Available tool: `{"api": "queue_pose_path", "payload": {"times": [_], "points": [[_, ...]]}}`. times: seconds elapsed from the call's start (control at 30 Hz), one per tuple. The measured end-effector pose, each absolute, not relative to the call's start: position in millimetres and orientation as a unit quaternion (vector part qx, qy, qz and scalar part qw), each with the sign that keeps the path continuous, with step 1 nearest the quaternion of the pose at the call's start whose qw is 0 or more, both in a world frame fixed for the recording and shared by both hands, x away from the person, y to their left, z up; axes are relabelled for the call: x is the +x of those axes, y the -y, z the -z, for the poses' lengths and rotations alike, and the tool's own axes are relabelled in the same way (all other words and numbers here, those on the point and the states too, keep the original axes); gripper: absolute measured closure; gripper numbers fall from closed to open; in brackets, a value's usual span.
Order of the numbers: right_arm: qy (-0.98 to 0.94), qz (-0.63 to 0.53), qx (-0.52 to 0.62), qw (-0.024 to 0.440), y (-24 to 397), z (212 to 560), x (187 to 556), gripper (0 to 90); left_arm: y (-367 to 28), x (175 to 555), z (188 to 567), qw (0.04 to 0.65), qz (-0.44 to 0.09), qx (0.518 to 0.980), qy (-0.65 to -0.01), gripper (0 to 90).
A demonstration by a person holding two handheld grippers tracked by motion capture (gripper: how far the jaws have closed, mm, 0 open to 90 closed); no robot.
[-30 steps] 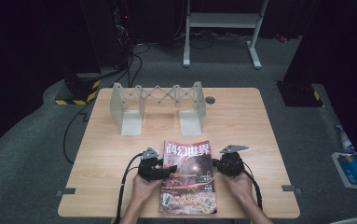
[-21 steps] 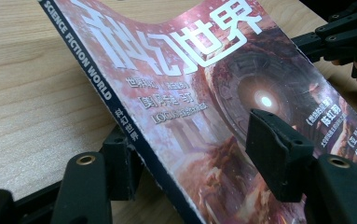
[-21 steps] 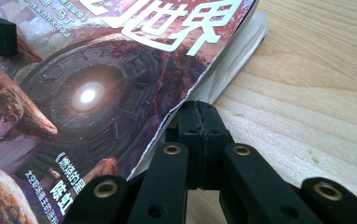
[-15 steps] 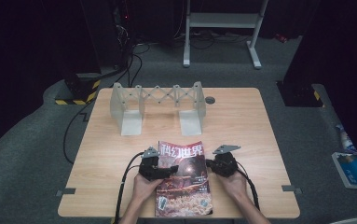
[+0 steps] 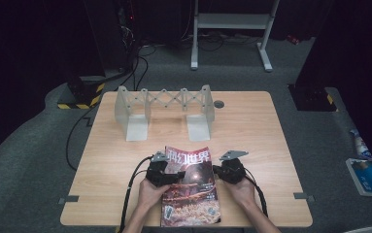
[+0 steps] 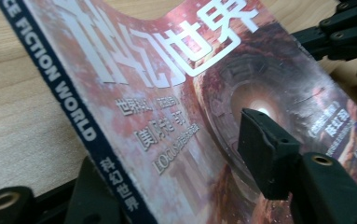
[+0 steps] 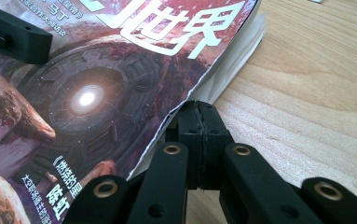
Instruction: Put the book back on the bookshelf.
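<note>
One magazine [image 5: 189,187] between two grippers, left [image 5: 174,178] and right [image 5: 216,170].

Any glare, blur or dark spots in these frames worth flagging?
High view: table evenly lit, surroundings nearly black, image soft. Left gripper view: glossy magazine cover catches sheen near the white title; near jaw out of focus. Right gripper view: sharp wood grain, bright spot is printed art, right gripper jaws crisp.
</note>
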State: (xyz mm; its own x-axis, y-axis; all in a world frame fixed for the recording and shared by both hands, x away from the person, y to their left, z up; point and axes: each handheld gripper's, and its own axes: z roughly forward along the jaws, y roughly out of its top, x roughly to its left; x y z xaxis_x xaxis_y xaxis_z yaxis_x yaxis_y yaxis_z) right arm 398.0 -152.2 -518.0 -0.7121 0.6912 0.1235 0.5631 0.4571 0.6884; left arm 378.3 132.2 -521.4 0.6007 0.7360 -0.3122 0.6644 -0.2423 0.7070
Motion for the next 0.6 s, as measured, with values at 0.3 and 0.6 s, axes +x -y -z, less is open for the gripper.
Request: {"api": "queue_pose_path", "payload": {"times": [0.3, 0.6], "points": [[-0.846, -0.375, 0.371, 0.086, 154, 519, 398, 89.2, -132, 381, 517, 0.410, -0.028, 0.781, -0.470, 62.5], [-0.841, -0.378, 0.377, 0.086, 154, 520, 397, 89.1, -126, 382, 505, 0.394, -0.036, 0.784, -0.479, 70.4]]}}
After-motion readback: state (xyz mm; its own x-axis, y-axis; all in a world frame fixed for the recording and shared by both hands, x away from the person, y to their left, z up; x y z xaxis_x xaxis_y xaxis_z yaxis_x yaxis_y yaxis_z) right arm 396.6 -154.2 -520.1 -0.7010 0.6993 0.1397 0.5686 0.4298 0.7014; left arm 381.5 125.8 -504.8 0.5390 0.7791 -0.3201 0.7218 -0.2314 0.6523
